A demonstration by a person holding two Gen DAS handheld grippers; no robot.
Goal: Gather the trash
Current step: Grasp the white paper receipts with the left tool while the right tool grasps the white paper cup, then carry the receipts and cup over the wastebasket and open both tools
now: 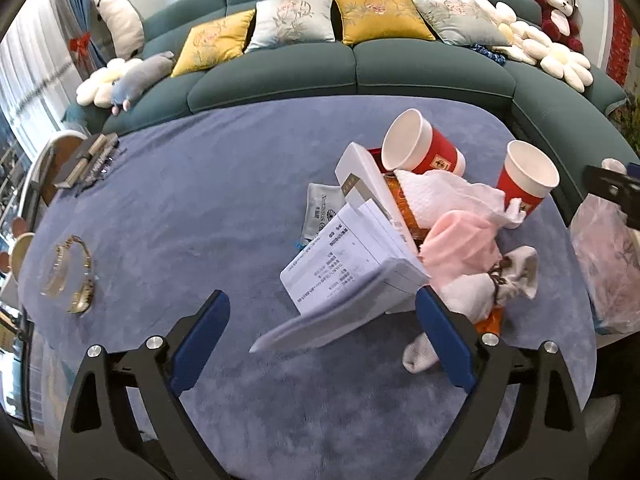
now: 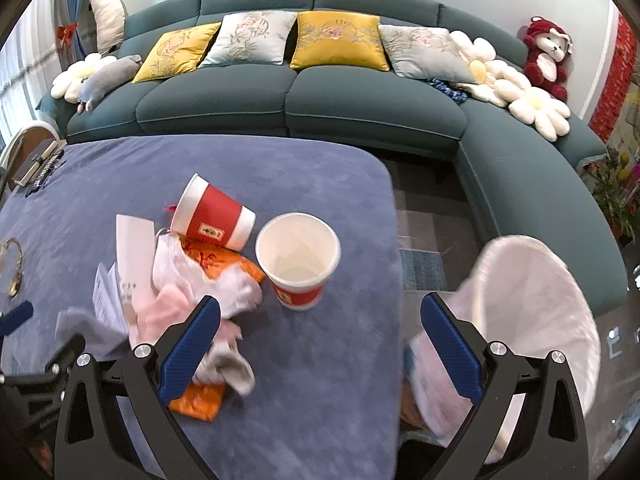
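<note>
— Both claws first: how do they stand?

— Left claw [image 1: 322,338] is spread wide above the blue counter [image 1: 200,200], holding nothing; a folded sheet of printed paper [image 1: 332,276] lies between its fingers, not gripped. Right claw [image 2: 320,346] is just as wide and empty, over the counter's right edge.

— And the trash?

— Heaped on the right half of the counter. One red paper cup [image 2: 298,260] stands upright, its inside hard to read. Another red cup [image 2: 210,216] lies tipped on its side, leaning on the pile. Under it sits an orange wrapper [image 2: 200,400], mostly covered by a white tissue [image 2: 176,268] and a pink crumpled piece [image 1: 460,246].

— What can't you make out?

— A white box [image 1: 362,176] in the left wrist view is half buried by papers; its lid is open, contents hidden. A pale sock-like cloth [image 2: 232,368] is blurred in the right wrist view, partly behind the claw's left finger. The small silver packet [image 1: 322,210] has print too small to read.

— Where would it go?

— A bin lined with a white bag [image 2: 536,320] stands just off the counter's right side, its lower part cut off by the right finger.
</note>
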